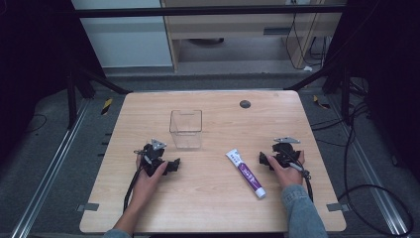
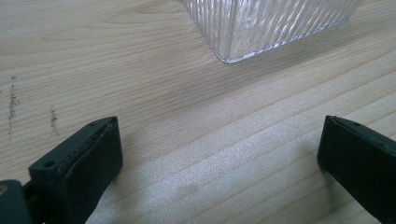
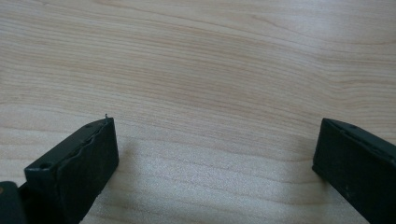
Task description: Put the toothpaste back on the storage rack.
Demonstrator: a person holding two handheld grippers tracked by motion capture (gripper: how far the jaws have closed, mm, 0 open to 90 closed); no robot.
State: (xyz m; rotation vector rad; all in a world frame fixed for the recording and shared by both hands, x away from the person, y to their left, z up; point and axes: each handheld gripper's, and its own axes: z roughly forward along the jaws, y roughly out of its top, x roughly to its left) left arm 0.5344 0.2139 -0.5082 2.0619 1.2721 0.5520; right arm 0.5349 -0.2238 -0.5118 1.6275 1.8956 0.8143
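Table (image 1: 213, 208): light wood, seen from above.
Box (image 1: 186, 129): clear ribbed plastic, upright near the table's middle; its lower corner shows at the top of the left gripper view (image 2: 261, 28).
Tube (image 1: 246, 173): white and purple, lying flat between the two grippers, nearer the right one.
Left gripper (image 1: 159, 159): resting on the table just before the box, jaws wide apart, nothing between them.
Right gripper (image 1: 282, 154): on the table just beside the tube, jaws wide apart over bare wood.
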